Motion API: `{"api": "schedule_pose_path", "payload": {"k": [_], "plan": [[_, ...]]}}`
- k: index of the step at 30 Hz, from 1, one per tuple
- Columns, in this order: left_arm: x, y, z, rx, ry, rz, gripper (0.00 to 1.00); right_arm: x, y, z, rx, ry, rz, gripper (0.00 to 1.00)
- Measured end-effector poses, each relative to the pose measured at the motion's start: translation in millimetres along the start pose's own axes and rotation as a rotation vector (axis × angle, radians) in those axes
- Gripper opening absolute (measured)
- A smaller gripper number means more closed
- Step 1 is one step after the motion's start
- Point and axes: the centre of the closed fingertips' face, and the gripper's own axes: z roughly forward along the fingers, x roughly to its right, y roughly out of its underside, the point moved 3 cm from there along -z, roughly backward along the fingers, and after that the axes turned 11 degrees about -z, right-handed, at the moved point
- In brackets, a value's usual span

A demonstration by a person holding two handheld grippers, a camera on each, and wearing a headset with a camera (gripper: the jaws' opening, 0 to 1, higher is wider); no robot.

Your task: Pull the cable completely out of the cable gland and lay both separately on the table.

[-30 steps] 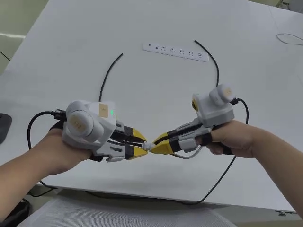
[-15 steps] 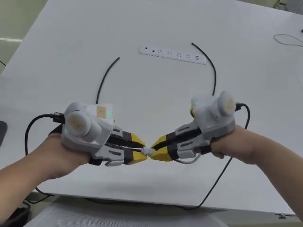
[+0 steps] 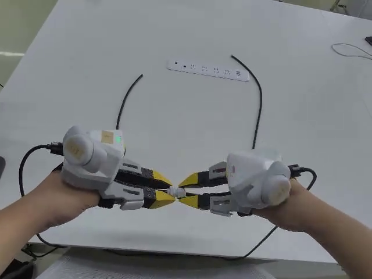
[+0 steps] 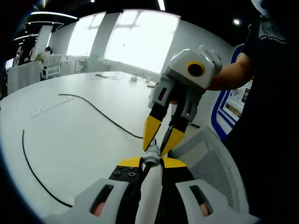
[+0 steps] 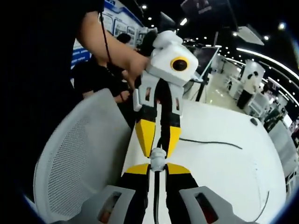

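Cable gland point(image 3: 173, 191) pinched in left gripper point(image 3: 168, 190) fingers, right gripper point(image 3: 182, 192) tip-to-tip — fingers closed on cable point(image 5: 156, 192), both held level.

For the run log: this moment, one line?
left gripper: shut on cable gland | right gripper: shut on cable | tips meeting, held above table | not separated

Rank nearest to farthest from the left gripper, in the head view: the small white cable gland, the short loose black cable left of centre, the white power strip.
1. small white cable gland, at the left gripper tips.
2. short loose black cable, lying farther back, left.
3. white power strip, farthest back.
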Motion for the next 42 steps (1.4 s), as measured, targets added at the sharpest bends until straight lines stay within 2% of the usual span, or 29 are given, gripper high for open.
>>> {"api": "schedule_pose_path", "payload": {"k": [2, 7, 11, 14, 17, 19, 20, 21, 23, 24, 26, 27, 30, 34, 36, 42], "plan": [[0.2, -1.7, -1.3, 0.015, 0.009, -0.034, 0.15, -0.3, -1.3, -0.8, -0.001, 0.012, -0.026, 0.07], [1.2, -2.1, -1.9, 0.017, 0.005, -0.031, 0.15, 1.7, -1.5, 0.1, -0.002, 0.023, -0.020, 0.08], [2.1, -0.3, -1.5, 0.006, -0.001, -0.008, 0.15, 2.1, 0.3, 2.6, -0.003, 0.012, 0.019, 0.08], [3.2, 0.8, -1.6, 0.008, 0.001, -0.006, 0.15, -0.8, 1.8, 1.8, 0.004, -0.024, 0.113, 0.11], [3.7, -0.9, -3.0, 0.024, -0.002, 0.004, 0.15, -0.2, 2.0, 0.5, 0.031, -0.040, 0.184, 0.20], [3.5, -1.1, -3.3, 0.023, -0.005, 0.012, 0.15, -0.1, 2.3, -3.3, 0.059, -0.072, 0.271, 0.20], [4.0, -1.2, -3.6, 0.021, -0.006, 0.022, 0.15, 0.4, 2.8, -5.4, 0.080, -0.099, 0.356, 0.21], [4.3, -1.2, -3.8, 0.020, -0.007, 0.030, 0.15, 1.5, 3.8, -7.2, 0.089, -0.113, 0.411, 0.21], [5.2, -1.2, -3.6, 0.017, -0.007, 0.052, 0.15, 6.6, 4.0, -11.0, 0.150, -0.146, 0.508, 0.17], [6.0, -1.5, -3.6, 0.015, -0.009, 0.060, 0.15, 9.2, 6.8, -12.3, 0.162, -0.174, 0.609, 0.18], [7.6, -1.8, -3.1, 0.003, -0.013, 0.098, 0.15, 14.0, 10.9, -14.3, 0.175, -0.196, 0.658, 0.19], [9.3, -2.5, -2.7, 0.002, -0.011, 0.119, 0.15, 12.4, 7.5, -15.9, 0.206, -0.247, 0.703, 0.20], [12.0, -3.1, -1.3, -0.006, -0.006, 0.148, 0.15, 16.8, 13.2, -15.9, 0.234, -0.297, 0.769, 0.21], [12.2, -4.6, -0.7, -0.008, -0.003, 0.166, 0.15, 15.4, 9.4, -14.6, 0.290, -0.377, 0.855, 0.21], [12.0, -5.7, -0.7, -0.007, -0.003, 0.167, 0.15, 13.6, 8.9, -12.7, 0.296, -0.394, 0.859, 0.22], [11.1, -6.2, -0.7, -0.011, -0.007, 0.170, 0.15, 11.0, 6.7, -8.3, 0.299, -0.392, 0.874, 0.21]]}}
